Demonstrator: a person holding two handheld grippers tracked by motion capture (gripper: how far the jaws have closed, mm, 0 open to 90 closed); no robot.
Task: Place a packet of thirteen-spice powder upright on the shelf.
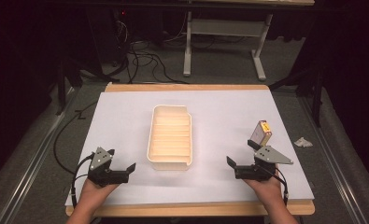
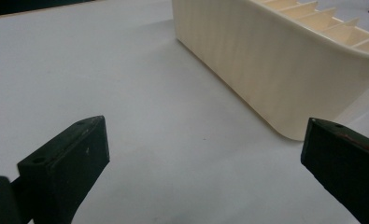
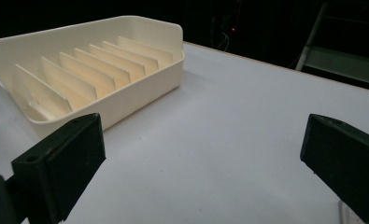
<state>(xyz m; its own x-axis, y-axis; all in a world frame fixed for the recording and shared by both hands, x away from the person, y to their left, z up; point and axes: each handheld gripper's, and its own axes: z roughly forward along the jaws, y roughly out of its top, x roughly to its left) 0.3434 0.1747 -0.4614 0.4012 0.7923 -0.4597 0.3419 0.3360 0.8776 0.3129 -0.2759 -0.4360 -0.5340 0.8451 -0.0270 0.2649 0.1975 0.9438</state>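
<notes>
A cream tray (image 1: 169, 159) with several cross dividers lies lengthwise in the middle of the white table top (image 1: 219, 116). My left gripper (image 1: 128, 171) rests near the front left edge, open and empty, pointing toward the tray's near left corner. In the left gripper view the tray's side wall (image 2: 266, 65) stands just ahead of the wide-apart jaws (image 2: 203, 128). My right gripper (image 1: 232, 167) sits at the front right, open and empty. Its view has the tray (image 3: 135, 91) ahead to the left of the jaws (image 3: 202, 122). A small box (image 1: 260, 132) stands upright just behind the right gripper.
A wooden rim (image 1: 187, 87) borders the table top. A crumpled scrap (image 1: 303, 141) lies off the table to the right. Cables (image 1: 145, 60) and a white frame's legs (image 1: 188, 51) stand on the floor beyond the far edge.
</notes>
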